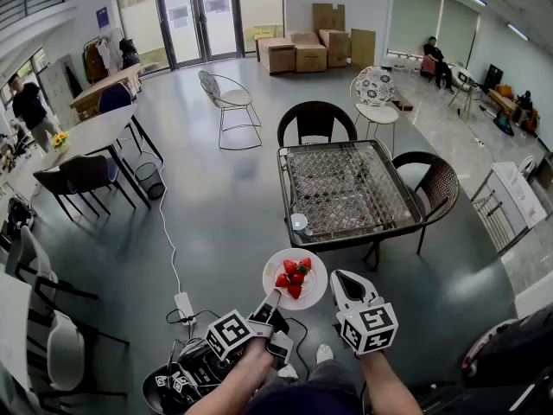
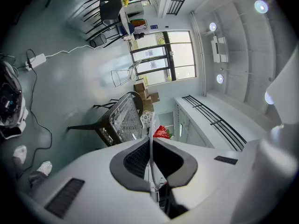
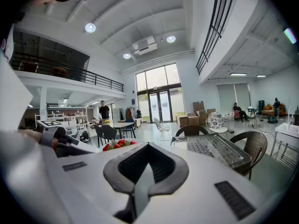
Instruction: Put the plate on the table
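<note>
Holding: left tongs (image 1: pixel 271 303) clamped on the near rim of the white plate (image 1: pixel 304 294). In the left gripper view the rim runs edge-on as a thin pale line between the two dark pads (image 2: pixel 135 161), both pressed on it.

Plate load: a cluster of red strawberries (image 1: pixel 294 277) with green tops, sitting about the middle of the plate; they also show just past the tongs in the left gripper view (image 2: pixel 161 133).

Plate position: in the air over the grey floor (image 1: pixel 216 223), just short of the near edge of the tabletop (image 1: pixel 346 232), not touching it. The tabletop is square, dark-framed and glass-topped, with wicker chairs (image 1: pixel 316 121) around it. One small round pale item (image 1: pixel 299 222) lies at its near left corner; cannot tell what it is.

Right tongs (image 1: pixel 340 278): beside the plate on its right, jaws together, nothing between them (image 3: pixel 145 171).
</note>
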A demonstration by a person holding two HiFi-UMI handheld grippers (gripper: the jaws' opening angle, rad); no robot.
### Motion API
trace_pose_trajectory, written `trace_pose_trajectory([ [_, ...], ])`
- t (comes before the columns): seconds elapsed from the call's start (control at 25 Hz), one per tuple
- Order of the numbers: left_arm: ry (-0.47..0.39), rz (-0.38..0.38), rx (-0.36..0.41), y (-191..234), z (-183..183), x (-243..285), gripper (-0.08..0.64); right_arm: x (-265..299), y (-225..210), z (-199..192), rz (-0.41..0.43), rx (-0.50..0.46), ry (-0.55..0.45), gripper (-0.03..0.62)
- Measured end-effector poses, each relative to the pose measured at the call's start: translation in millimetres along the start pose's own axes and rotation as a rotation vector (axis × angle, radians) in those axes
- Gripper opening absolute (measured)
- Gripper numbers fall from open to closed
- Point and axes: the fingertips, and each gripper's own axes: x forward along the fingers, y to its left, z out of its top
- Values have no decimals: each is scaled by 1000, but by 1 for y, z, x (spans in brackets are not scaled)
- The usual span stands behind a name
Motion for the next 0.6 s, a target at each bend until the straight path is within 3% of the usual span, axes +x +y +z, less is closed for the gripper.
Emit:
trace_pose_trajectory([
  [0.6,26,-4,-4,1,2,3,18,5,2,3,-14,15,-14,6],
])
